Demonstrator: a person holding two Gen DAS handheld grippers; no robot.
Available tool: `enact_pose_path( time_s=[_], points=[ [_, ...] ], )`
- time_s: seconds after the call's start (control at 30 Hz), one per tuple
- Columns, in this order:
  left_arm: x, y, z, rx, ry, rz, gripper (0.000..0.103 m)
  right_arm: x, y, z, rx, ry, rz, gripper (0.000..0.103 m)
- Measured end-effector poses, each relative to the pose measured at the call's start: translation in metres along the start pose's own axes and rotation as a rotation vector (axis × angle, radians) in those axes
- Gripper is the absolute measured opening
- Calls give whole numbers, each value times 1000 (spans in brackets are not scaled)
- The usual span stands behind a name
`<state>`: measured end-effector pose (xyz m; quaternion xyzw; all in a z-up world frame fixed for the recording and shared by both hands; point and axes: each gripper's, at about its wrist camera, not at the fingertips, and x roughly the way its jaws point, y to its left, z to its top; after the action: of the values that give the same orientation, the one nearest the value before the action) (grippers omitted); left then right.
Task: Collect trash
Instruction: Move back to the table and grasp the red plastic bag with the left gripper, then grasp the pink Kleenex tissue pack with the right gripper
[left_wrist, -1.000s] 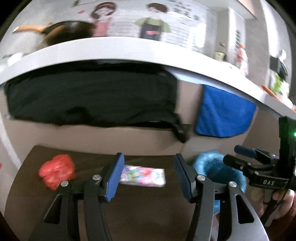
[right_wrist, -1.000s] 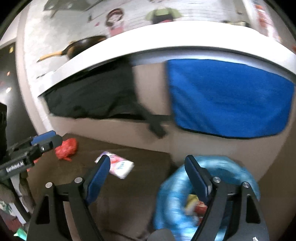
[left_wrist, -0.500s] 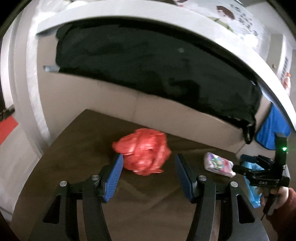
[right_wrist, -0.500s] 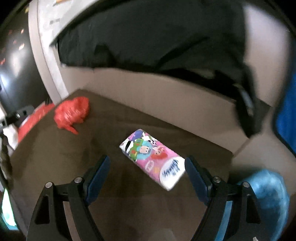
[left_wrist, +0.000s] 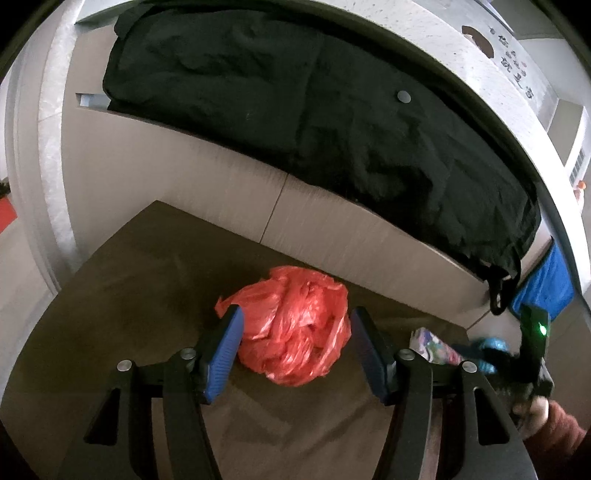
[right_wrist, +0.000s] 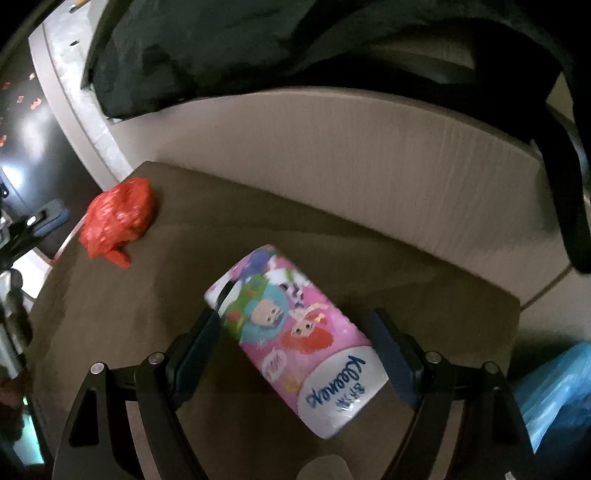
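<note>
Crumpled red plastic, the bag, sits on the brown table between the spread jaws of the left gripper, touching neither pad. Right of the bag on the same table lies the tissue pack, framed by the right gripper, whose jaws also stand wide and apart from it. Beyond the pack, off the table's edge, shows the blue bin liner. Thin film may squash and slip from a shallow pinch. The pack lies skewed between the pads, so closing could twist it or nudge it away.
</note>
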<state>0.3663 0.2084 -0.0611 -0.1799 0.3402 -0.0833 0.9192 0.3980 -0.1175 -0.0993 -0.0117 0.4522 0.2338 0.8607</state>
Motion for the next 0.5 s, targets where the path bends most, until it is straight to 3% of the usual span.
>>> enact_pose_path(
  time_s=[0.23, 0.3, 0.4, 0.5],
  points=[
    [12, -6, 3, 19, 1, 18, 61, -17, 35, -23, -69, 35, 106, 81],
    [16, -7, 5, 40, 5, 32, 62, -20, 43, -24, -103, 22, 65, 81],
    [24, -7, 7, 60, 14, 53, 62, -17, 50, -18, -145, -11, -72, 81],
    [27, -3, 6, 48, 21, 57, 62, -7, 52, -13, -136, -13, -116, 80]
  ],
)
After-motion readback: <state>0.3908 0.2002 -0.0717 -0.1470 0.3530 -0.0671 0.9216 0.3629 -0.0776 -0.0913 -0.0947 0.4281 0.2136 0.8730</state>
